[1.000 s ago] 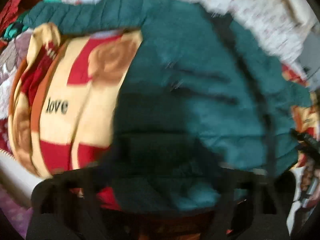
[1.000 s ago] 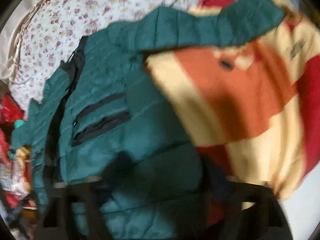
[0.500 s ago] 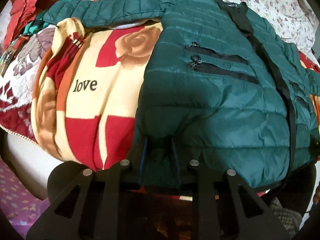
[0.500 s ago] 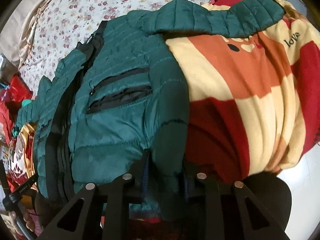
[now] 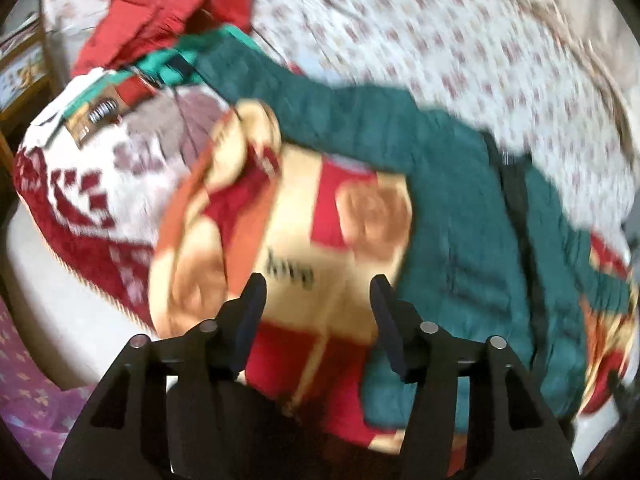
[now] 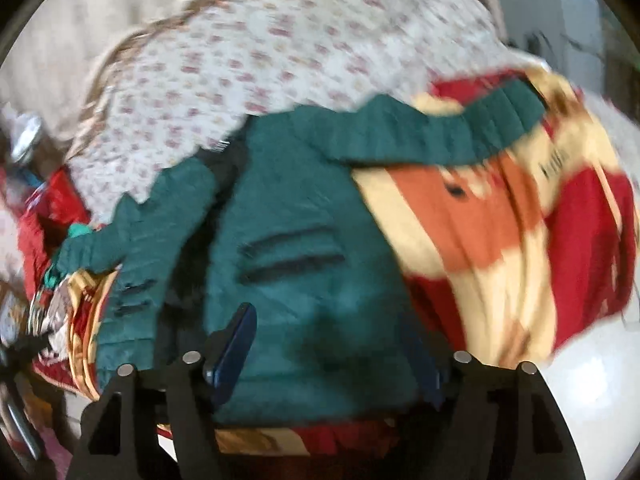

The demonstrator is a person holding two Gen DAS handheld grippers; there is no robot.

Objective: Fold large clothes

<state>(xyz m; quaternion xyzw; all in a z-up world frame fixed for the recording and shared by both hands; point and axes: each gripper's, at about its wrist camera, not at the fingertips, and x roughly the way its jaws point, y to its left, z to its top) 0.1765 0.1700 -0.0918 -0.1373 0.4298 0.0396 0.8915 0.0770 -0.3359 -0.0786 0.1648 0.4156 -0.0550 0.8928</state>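
A dark green quilted jacket point(image 5: 472, 240) lies spread face up on the bed, its front with black zip pockets point(image 6: 292, 260) toward me and one sleeve point(image 6: 440, 132) stretched over a red, orange and cream "love" blanket point(image 5: 304, 240). My left gripper point(image 5: 316, 312) is open and empty, above the blanket just left of the jacket's hem. My right gripper point(image 6: 328, 344) is open and empty over the jacket's lower front. Both views are blurred by motion.
A floral bedsheet point(image 5: 460, 40) covers the bed behind the jacket. A red garment point(image 5: 160, 4) and a red-and-white patterned blanket point(image 5: 100, 184) lie at the left. The white bed edge point(image 6: 592, 392) shows at lower right. More red clothes point(image 6: 44, 224) are piled left.
Both grippers were shut on the jacket's hem half a second ago. Now both have opened, let go and pulled back, the left shifting left over the blanket. The jacket lies flat.
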